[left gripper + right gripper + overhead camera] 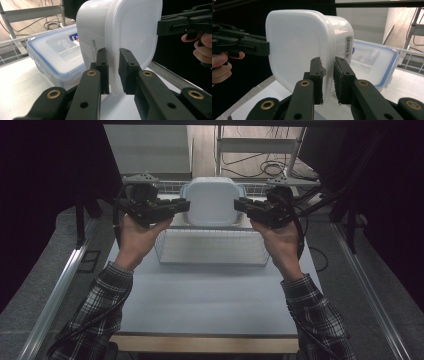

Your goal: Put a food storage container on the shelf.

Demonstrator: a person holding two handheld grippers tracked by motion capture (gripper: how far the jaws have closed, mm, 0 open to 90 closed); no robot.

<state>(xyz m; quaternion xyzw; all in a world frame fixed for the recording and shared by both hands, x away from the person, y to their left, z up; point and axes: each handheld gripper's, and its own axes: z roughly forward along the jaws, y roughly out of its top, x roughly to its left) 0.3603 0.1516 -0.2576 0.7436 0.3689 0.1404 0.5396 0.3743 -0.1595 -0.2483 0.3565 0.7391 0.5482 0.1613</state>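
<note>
A white lidded plastic container (211, 200) hangs in the air between my two grippers, turned on its side with the lid facing the person. My left gripper (186, 206) is shut on the lid rim at the container's left edge. In the left gripper view the jaws (113, 72) pinch that rim of the container (130, 32). My right gripper (237, 206) is shut on the opposite edge. In the right gripper view its jaws (328, 80) clamp the rim of the container (297, 45).
A clear box with a blue-rimmed lid (52, 52) (374, 65) lies flat on the table just behind the held container. A wire basket (212, 262) stands on the white table (200, 295) below the grippers. Metal frames and cables stand beyond the far edge.
</note>
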